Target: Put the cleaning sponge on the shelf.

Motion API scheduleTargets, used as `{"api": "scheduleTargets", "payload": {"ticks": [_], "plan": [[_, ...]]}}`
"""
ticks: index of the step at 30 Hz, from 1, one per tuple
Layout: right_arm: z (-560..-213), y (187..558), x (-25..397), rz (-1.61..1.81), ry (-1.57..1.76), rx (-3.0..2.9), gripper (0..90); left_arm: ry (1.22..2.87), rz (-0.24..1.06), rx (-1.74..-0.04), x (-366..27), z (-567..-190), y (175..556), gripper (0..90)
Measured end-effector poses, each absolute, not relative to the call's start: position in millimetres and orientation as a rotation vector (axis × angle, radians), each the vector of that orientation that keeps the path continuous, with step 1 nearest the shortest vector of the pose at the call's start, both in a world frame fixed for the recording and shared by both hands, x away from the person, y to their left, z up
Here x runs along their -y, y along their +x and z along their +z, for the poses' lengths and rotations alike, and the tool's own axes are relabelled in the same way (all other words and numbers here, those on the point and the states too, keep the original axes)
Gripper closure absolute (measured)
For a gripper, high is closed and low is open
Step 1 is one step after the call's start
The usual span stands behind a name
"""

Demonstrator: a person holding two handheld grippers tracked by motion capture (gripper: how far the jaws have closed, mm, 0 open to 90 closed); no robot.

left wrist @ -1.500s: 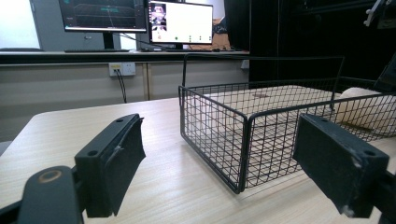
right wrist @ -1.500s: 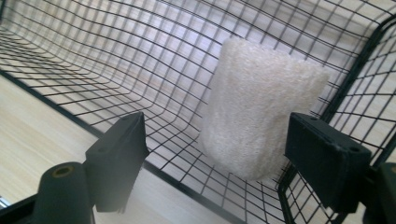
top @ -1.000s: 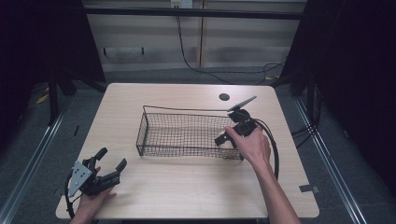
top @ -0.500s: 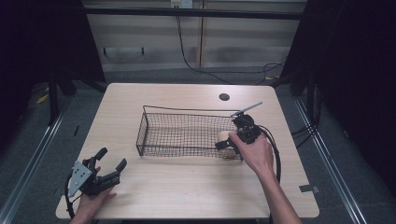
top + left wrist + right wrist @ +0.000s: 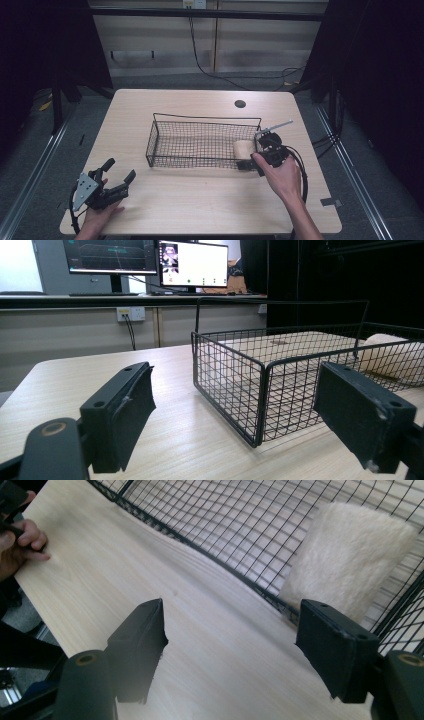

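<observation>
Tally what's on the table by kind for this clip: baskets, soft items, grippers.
Wire basket: 1
Cream fleecy roll, lying in the basket's right end: 1
Handheld grippers: 2, the left gripper near the table's front left corner and the right gripper just outside the basket's front right corner, both open
Total: 4

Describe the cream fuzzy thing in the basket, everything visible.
The fuzzy thing is a cream, plush-looking lump with a short fleecy nap and rounded top, no other parts visible. It lies inside the wire basket at its right end, resting on the mesh floor against the near wall. Neither gripper touches it: the right gripper sits open just outside the wall, the mesh between them.
</observation>
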State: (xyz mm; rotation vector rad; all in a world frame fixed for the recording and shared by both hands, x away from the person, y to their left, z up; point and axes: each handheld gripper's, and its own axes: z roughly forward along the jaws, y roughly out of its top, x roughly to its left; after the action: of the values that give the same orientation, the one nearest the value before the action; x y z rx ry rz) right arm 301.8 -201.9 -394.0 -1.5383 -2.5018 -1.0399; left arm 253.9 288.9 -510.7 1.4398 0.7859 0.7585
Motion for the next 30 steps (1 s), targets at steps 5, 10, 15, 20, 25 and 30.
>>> {"api": "scheduleTargets", "payload": {"ticks": [5,10,15,20,25,30], "plan": [[-398.3,289.9,202.3,-1.049,-1.531,2.513,27.6,1.44,0.758,-0.786,-288.9,-510.7,253.9,15.9],[-402.2,279.9,204.8,-1.06,-1.533,2.507,27.5,1.44,0.759,-0.786,-289.0,-510.7,253.9,15.9],[-405.2,271.6,207.4,-1.069,-1.537,2.512,27.6,1.439,0.759,-0.785,-288.9,-510.7,254.0,15.9],[-411.6,261.6,211.7,-1.052,-1.555,2.502,27.5,1.439,0.759,-0.785,-288.9,-510.7,254.0,15.9],[-422.2,250.9,216.7,-1.068,-1.559,2.499,28.0,1.441,0.759,-0.786,-289.0,-510.7,253.9,16.0],[-437.7,244.1,224.2,-1.073,-1.591,2.478,28.6,1.44,0.759,-0.786,-289.0,-510.7,253.9,16.0]]}}
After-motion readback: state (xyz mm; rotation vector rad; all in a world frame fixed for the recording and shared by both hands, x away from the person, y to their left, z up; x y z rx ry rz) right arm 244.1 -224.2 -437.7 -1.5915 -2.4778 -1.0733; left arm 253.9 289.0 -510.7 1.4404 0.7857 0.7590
